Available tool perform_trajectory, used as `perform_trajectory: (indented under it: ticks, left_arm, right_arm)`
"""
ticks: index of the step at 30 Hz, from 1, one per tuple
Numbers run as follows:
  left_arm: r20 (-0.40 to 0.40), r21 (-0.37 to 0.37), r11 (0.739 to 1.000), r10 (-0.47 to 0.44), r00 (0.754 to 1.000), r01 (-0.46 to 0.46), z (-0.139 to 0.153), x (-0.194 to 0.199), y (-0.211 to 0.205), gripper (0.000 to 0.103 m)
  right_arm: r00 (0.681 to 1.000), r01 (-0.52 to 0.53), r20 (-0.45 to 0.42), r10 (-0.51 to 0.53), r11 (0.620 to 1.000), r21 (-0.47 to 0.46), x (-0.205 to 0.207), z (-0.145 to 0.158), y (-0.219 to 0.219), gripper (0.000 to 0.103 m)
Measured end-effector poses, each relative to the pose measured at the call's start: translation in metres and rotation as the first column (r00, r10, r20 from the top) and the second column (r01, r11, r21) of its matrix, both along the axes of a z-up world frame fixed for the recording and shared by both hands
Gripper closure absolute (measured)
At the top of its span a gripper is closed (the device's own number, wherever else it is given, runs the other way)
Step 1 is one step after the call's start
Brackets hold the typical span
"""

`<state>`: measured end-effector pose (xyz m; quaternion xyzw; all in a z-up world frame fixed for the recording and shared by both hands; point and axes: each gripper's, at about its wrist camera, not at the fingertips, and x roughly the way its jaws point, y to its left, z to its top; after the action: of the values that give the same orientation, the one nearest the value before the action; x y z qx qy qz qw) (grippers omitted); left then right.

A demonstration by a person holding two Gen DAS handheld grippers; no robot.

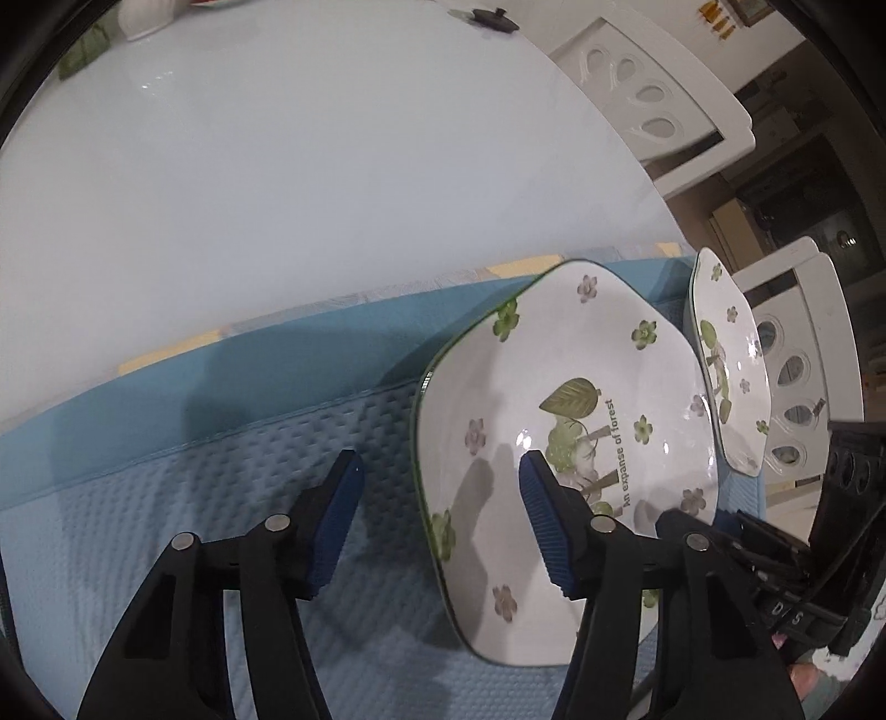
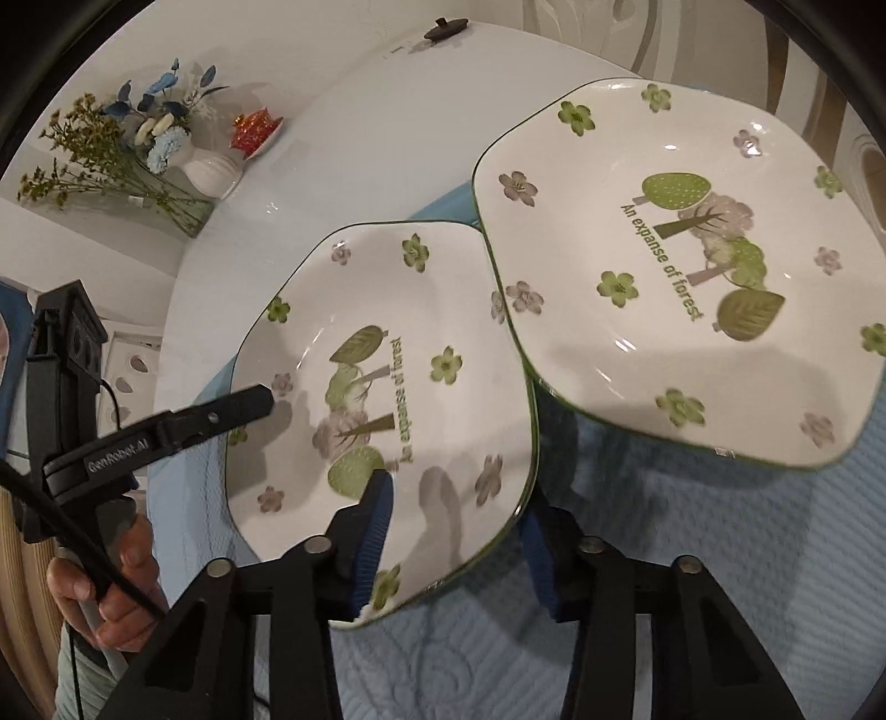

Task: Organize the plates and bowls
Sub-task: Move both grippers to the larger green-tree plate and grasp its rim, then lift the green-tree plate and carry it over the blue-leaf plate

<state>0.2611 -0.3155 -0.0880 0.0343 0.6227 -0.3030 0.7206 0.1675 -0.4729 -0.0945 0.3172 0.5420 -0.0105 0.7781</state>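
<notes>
Two white six-sided plates with green trees and flowers lie on a blue quilted mat (image 1: pixel 166 554). The near plate (image 1: pixel 554 443) (image 2: pixel 387 360) has its left rim between the fingers of my left gripper (image 1: pixel 440 462): one pad hangs over the plate's inside, the other over the mat, with neither touching. That gripper also shows from the side in the right wrist view (image 2: pixel 260 399). My right gripper (image 2: pixel 454 498) straddles the same plate's near-right rim, left pad above the plate, right pad outside the rim, with a gap showing. The second plate (image 1: pixel 731 376) (image 2: pixel 692 277) overlaps the first plate's far edge.
The mat lies on a glossy white table (image 1: pixel 277 166). White carved chairs (image 1: pixel 653 94) stand along its side. A white vase of flowers (image 2: pixel 210 171), a small red and white dish (image 2: pixel 255 130) and a black knobbed lid (image 2: pixel 437 27) sit at the far end. A hand (image 2: pixel 111 581) holds the left gripper.
</notes>
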Motion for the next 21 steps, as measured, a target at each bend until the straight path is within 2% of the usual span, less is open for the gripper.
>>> perform_trajectory:
  ticks: [5, 8, 11, 13, 14, 15, 17, 21]
  left_arm:
    - [0.048, 0.001, 1.000, -0.029, 0.998, 0.029, -0.003, 0.001, -0.006, 0.048]
    - [0.090, 0.030, 0.998, -0.060, 0.994, 0.058, -0.004, -0.001, -0.014, 0.048]
    - [0.172, 0.099, 0.989, -0.127, 0.977, 0.111, -0.004, -0.011, -0.027, 0.049]
    - [0.233, 0.124, 0.985, -0.148, 0.961, 0.122, -0.001, -0.019, -0.032, 0.050]
    - [0.233, 0.120, 0.986, -0.143, 0.962, 0.117, -0.001, -0.018, -0.031, 0.053]
    - [0.235, 0.117, 0.988, -0.131, 0.963, 0.105, -0.001, -0.016, -0.028, 0.062]
    - [0.234, 0.110, 0.991, -0.100, 0.967, 0.076, 0.001, -0.014, -0.021, 0.068]
    - [0.275, 0.137, 0.988, -0.112, 0.955, 0.076, 0.007, -0.024, -0.014, 0.068]
  right_arm:
    - [0.999, -0.037, 0.028, 0.038, 0.999, -0.019, 0.008, -0.007, -0.004, 0.066]
    - [0.996, -0.076, 0.052, 0.079, 0.996, -0.050, 0.009, -0.007, -0.003, 0.068]
    - [0.989, -0.126, 0.067, 0.133, 0.987, -0.105, 0.009, -0.006, 0.002, 0.069]
    - [0.979, -0.177, 0.068, 0.191, 0.969, -0.173, 0.008, -0.003, 0.010, 0.069]
    - [0.974, -0.198, 0.064, 0.216, 0.958, -0.207, 0.009, -0.003, 0.015, 0.069]
    - [0.970, -0.214, 0.070, 0.234, 0.952, -0.217, 0.007, -0.002, 0.017, 0.069]
    - [0.960, -0.249, 0.073, 0.271, 0.942, -0.226, 0.003, -0.001, 0.019, 0.069]
    - [0.928, -0.320, 0.098, 0.358, 0.905, -0.280, -0.009, 0.009, 0.034, 0.069]
